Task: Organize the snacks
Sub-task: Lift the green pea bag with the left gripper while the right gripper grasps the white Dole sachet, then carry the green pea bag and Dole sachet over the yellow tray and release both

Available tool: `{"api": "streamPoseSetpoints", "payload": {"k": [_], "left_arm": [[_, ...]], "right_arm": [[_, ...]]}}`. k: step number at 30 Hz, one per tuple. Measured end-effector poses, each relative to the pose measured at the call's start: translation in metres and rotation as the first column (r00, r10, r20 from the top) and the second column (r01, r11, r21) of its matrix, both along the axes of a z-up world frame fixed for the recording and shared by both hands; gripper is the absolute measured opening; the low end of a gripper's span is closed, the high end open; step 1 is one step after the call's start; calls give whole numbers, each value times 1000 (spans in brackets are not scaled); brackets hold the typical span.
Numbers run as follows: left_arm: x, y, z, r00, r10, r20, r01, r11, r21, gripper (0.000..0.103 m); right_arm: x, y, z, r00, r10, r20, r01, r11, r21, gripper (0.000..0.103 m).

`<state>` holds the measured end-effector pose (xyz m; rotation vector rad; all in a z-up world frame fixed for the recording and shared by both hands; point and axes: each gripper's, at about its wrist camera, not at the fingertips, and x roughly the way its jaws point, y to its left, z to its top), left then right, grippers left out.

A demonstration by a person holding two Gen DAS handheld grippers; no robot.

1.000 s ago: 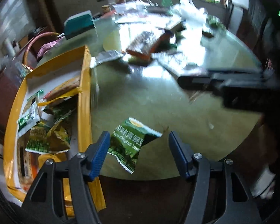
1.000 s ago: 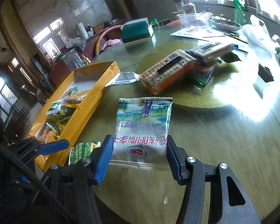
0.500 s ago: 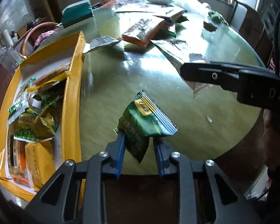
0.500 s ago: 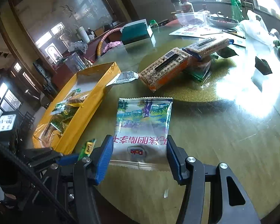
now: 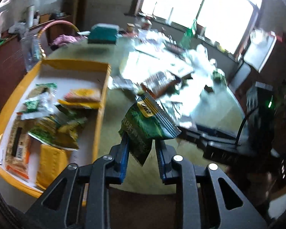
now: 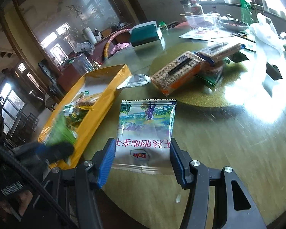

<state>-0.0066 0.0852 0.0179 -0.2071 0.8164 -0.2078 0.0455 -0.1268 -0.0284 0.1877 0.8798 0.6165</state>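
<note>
Black-framed tool [image 6: 142, 159], ribbed blue pads [image 6: 106, 160], silver screws

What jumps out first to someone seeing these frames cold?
The green snack packet pinched in the left gripper, lifted off the table beside the yellow box half full of snacks. Next, the white fruit packet lying flat on the round table, bracketed by the right gripper. Behind it sits an orange cracker pack.
</note>
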Motion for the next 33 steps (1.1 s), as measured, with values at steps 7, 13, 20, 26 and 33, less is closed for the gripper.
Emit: {"api": "streamPoseSetpoints", "payload": {"k": [7, 13, 20, 26, 33], "left_arm": [[6, 45, 30, 992, 97, 76, -96, 995, -16, 28], [31, 102, 35, 976, 202, 79, -201, 979, -19, 28], [88, 154, 19, 959, 284, 17, -284, 959, 5, 28], [129, 158, -5, 959, 278, -52, -274, 960, 60, 28], [138, 152, -14, 964, 256, -73, -247, 962, 119, 28]], "right_arm": [[11, 44, 20, 995, 102, 17, -103, 994, 31, 56], [28, 101, 37, 977, 212, 40, -213, 977, 27, 56], [82, 158, 27, 973, 228, -21, -227, 973, 31, 56], [127, 201, 6, 981, 187, -49, -191, 978, -83, 56], [117, 200, -10, 983, 183, -24, -184, 962, -199, 56]]}}
